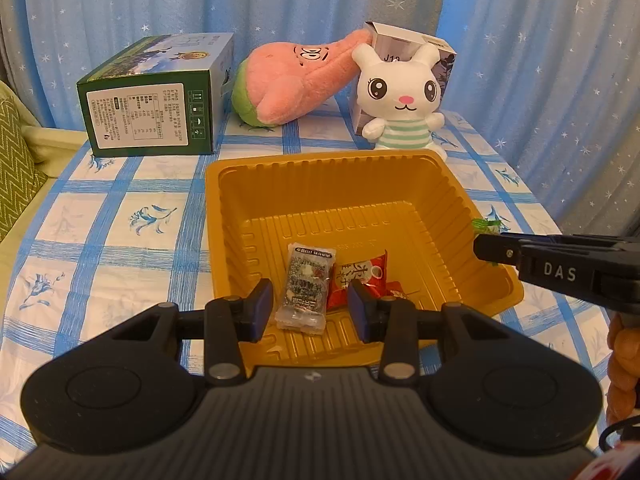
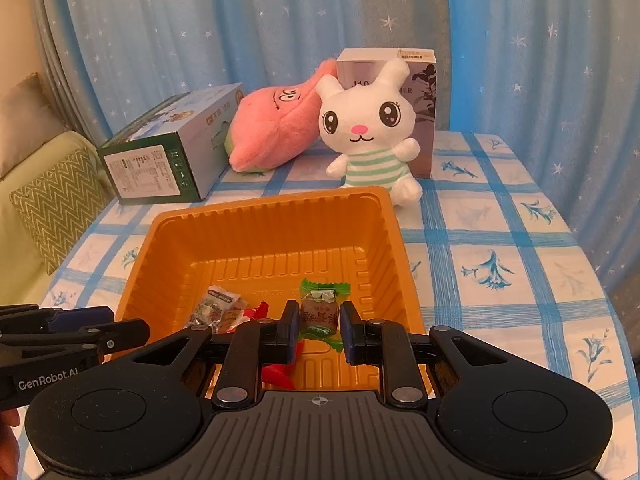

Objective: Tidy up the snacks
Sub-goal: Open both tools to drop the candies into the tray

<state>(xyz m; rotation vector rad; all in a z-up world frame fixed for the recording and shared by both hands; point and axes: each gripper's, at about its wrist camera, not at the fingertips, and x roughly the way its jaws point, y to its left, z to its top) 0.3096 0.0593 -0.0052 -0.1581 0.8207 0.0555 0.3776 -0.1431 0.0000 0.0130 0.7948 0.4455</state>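
Observation:
An orange plastic tray (image 1: 408, 172) (image 2: 256, 216) sits on the checked tablecloth. In it lie a clear-wrapped snack (image 1: 306, 288) (image 2: 212, 308) and a red-wrapped snack (image 1: 360, 280) (image 2: 256, 314). My left gripper (image 1: 310, 310) is open and empty, low over the tray's near edge. My right gripper (image 2: 319, 330) is shut on a green-wrapped candy (image 2: 320, 312) and holds it above the tray's near right part. In the left wrist view the right gripper (image 1: 480, 246) comes in from the right over the tray rim, with green wrapper (image 1: 486, 224) showing at its tip.
A green box (image 1: 152, 100) (image 2: 168, 152) lies at the back left. A pink plush (image 1: 292, 80) (image 2: 276, 128), a white rabbit plush (image 1: 404, 96) (image 2: 368, 132) and an upright box (image 1: 436, 52) (image 2: 420, 92) stand behind the tray. A blue starred curtain hangs behind. A sofa cushion (image 2: 60, 200) is at left.

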